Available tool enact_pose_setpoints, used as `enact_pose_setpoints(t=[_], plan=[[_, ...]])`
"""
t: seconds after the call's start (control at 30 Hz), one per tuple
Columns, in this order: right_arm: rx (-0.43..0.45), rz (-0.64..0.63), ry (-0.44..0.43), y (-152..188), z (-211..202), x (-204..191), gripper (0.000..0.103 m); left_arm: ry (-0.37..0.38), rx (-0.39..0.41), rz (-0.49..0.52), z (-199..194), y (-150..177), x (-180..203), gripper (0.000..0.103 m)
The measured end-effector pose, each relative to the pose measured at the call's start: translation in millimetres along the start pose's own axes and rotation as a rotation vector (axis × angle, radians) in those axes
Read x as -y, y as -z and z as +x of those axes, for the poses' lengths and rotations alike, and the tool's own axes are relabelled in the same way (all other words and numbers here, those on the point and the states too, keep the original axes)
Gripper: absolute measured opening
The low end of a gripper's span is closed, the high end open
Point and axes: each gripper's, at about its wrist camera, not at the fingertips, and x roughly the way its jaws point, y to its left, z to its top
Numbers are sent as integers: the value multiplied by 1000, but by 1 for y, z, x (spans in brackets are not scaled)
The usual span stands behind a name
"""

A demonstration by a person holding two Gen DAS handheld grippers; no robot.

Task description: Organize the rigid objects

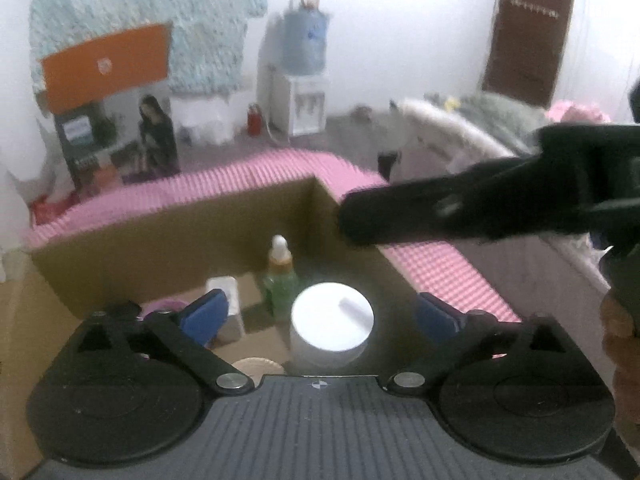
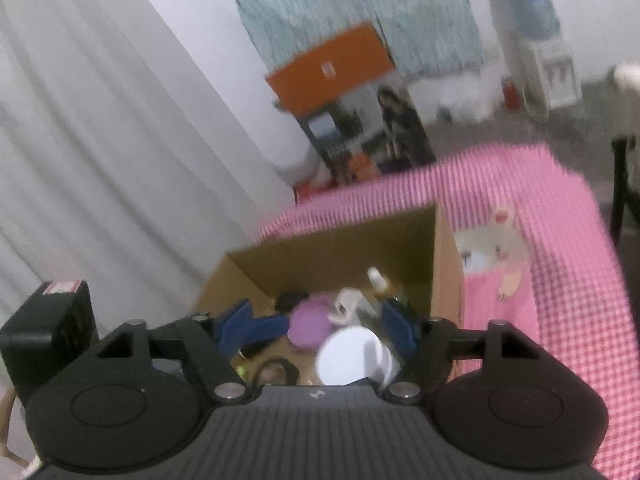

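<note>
A brown cardboard box (image 1: 180,232) (image 2: 332,248) stands open on a pink checked cloth. Inside it are a white round-lidded jar (image 1: 332,328) (image 2: 352,356), a green dropper bottle (image 1: 280,280) (image 2: 378,280), a small white carton (image 1: 230,304) and a purple round lid (image 2: 310,326). My left gripper (image 1: 322,314) hangs over the box, open wide, with the jar below and between its blue pads (image 1: 208,312), apart from both. My right gripper (image 2: 318,328) is open over the same box, its pads either side of the purple lid and jar. From the side it shows as a black arm (image 1: 460,208).
The pink checked cloth (image 1: 440,268) (image 2: 560,280) covers the surface around the box. Behind it stands an orange and black product box (image 1: 116,120) (image 2: 352,112). A water dispenser (image 1: 304,80) is at the far wall. A white curtain (image 2: 100,140) hangs left. A hand (image 1: 620,340) shows at the right edge.
</note>
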Motion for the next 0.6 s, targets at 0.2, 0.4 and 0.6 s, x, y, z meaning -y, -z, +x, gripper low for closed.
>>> enact_pose_setpoints(t=[0.2,0.4,0.6], plan=[[172,-76,8,14,-55,-35,103,-142,46,-67,-60,15,-10,103],[179,-68,76,42,-63,-53,103,-331,71,-152,-91,34,-22,103],[143,-92,213,69,-42,-69,103,-427,6,-149,-86,47,-42,103]])
